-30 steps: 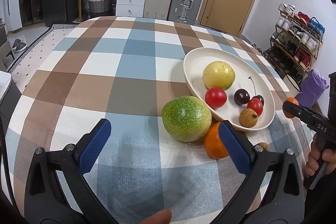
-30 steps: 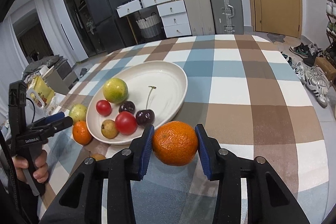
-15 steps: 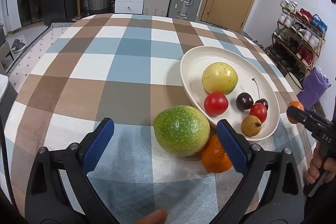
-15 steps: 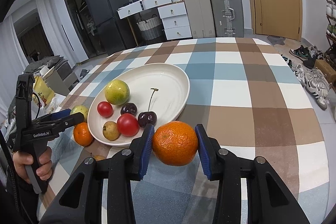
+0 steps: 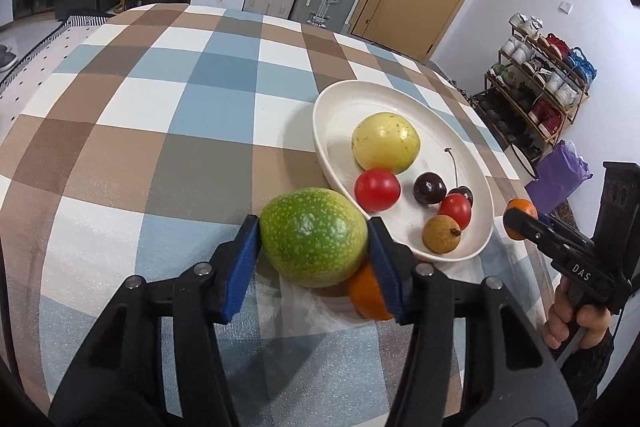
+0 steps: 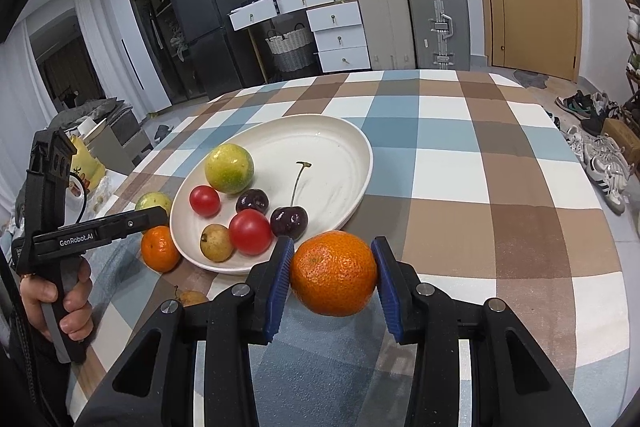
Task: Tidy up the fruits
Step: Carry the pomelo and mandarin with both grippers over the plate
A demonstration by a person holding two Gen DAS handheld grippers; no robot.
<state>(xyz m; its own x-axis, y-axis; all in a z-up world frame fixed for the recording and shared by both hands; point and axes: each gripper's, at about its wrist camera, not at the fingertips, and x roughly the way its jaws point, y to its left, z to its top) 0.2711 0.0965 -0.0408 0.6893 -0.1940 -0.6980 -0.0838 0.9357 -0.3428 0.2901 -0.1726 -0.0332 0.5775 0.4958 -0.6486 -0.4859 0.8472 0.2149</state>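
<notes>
Blue pads of my left gripper [image 5: 314, 247] pressed both sides of the speckled green fruit [image 5: 313, 237] — just outside the white plate's [image 5: 404, 107] near rim, touching a second orange [image 5: 366, 293]. My right gripper [image 6: 333, 279] clamped an orange [image 6: 333, 273] beside that plate.
</notes>
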